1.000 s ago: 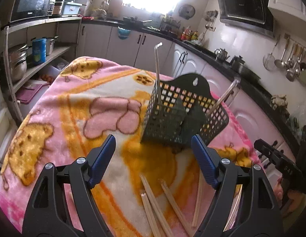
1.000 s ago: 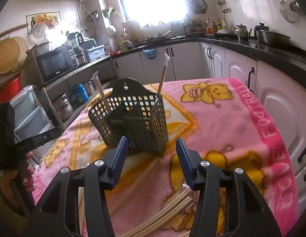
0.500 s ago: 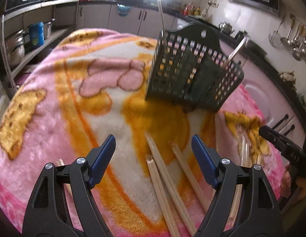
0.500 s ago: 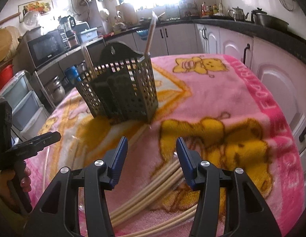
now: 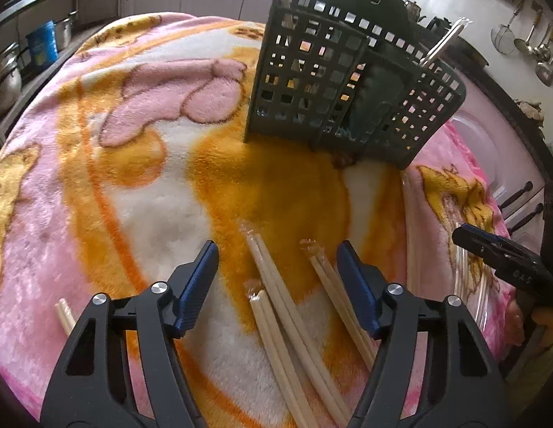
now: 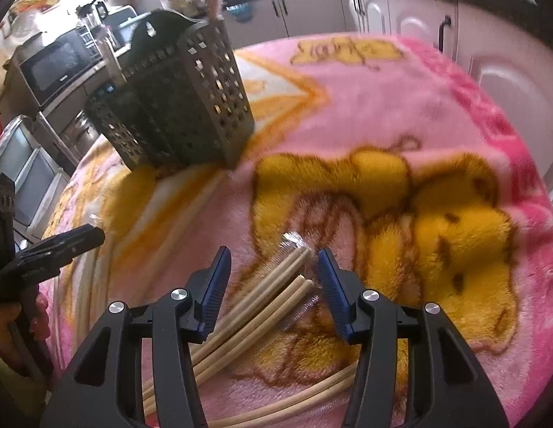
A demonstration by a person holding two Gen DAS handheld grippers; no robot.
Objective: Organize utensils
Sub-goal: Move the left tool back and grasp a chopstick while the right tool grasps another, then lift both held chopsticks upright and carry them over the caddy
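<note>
Pale embossed characters on arm of right tool [image 5: 505, 255], too small to read surely. Blanket [image 6: 455, 82] edge lettering and microwave [image 6: 55, 67] brand blurred, unreadable.

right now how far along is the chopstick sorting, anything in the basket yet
Done: a few chopsticks already stand in the dark utensil basket. In hand: nothing yet; the left gripper, whose jaws have just been closing, straddles wrapped pairs on the blanket, and the right gripper is open around a bundle. Left: all the loose chopsticks lying on the blanket.
</note>
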